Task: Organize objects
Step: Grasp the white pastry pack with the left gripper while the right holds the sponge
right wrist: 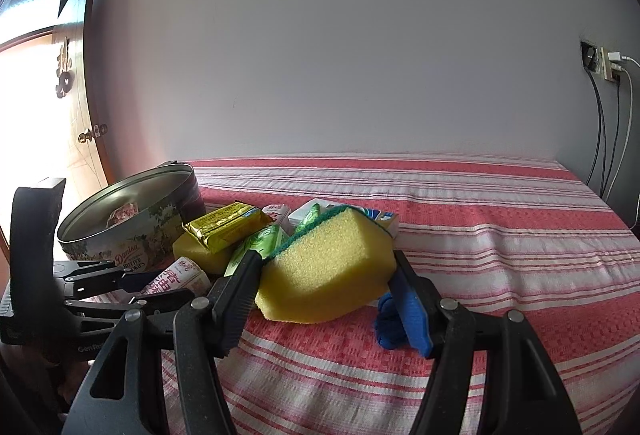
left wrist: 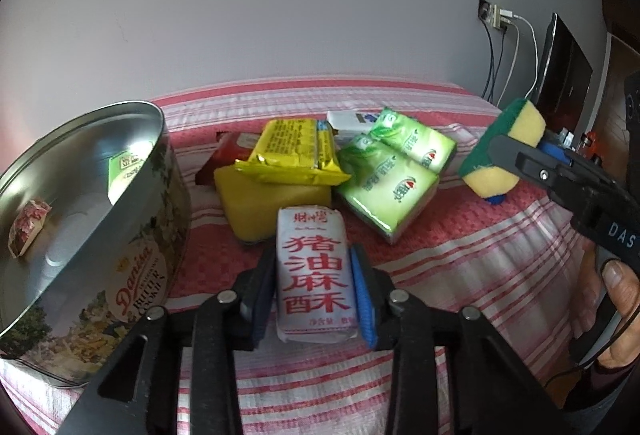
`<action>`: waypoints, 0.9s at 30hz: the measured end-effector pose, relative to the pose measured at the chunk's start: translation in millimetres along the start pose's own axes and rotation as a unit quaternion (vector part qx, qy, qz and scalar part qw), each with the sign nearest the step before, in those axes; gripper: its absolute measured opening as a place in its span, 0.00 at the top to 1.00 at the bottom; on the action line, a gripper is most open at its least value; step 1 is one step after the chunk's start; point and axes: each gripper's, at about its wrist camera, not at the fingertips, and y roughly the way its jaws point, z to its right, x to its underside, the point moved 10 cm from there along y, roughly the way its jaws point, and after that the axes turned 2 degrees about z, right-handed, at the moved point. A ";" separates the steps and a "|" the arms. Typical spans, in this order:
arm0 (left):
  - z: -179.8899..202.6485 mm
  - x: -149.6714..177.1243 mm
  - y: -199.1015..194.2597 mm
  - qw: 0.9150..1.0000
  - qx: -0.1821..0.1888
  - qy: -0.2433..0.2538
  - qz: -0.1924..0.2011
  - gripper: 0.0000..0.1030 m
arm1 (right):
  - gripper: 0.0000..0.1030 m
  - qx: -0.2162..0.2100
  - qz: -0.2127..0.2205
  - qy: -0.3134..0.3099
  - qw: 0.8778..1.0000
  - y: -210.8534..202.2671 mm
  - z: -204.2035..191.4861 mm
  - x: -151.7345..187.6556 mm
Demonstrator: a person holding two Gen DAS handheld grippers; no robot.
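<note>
Red-striped bedspread (right wrist: 480,235) meets plain grey wall (right wrist: 360,55).

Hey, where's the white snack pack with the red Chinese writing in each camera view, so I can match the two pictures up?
Left wrist view: the white snack pack sits bottom centre, pinched between the pads of the left claw.
Right wrist view: the pack is lower left, partly hidden behind the left claw, tilted.
Shared landmark: the round cookie tin, just left of the pack in both views.
</note>
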 end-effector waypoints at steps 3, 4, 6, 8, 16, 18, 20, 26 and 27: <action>3.9 -5.4 -0.4 1.000 -0.007 0.005 0.016 0.66 | 0.36 0.000 0.002 0.000 1.000 -0.5 0.0 -0.1; 1.7 -3.1 -3.9 1.000 -0.008 0.007 0.020 0.66 | 0.36 0.000 0.003 -0.001 1.000 -0.6 0.3 -0.3; 4.1 -5.0 -8.6 1.000 -0.010 0.010 0.027 0.66 | 0.36 0.001 0.005 -0.001 1.000 -0.7 0.3 -0.5; 5.5 -6.6 -13.2 0.999 -0.009 0.009 0.031 0.66 | 0.36 0.002 0.007 -0.002 1.000 -1.1 -0.3 -0.7; 9.4 -11.0 -29.3 0.998 -0.013 0.015 0.063 0.66 | 0.36 0.006 0.019 -0.004 1.000 -6.0 -0.6 -2.0; 15.8 -16.9 -28.2 0.997 -0.015 0.018 0.072 0.66 | 0.36 0.007 0.023 -0.005 1.000 -7.4 -1.2 -2.7; 16.1 -18.4 -30.6 0.996 -0.015 0.020 0.081 0.66 | 0.36 0.006 0.026 -0.007 1.000 -8.5 -1.6 -3.5; 16.9 -22.4 -35.1 0.994 -0.017 0.024 0.101 0.66 | 0.36 0.006 0.038 -0.013 0.999 -12.2 -2.3 -5.3; 16.8 -22.9 -36.3 0.994 -0.019 0.025 0.105 0.66 | 0.36 0.006 0.039 -0.013 0.999 -12.3 -2.5 -5.4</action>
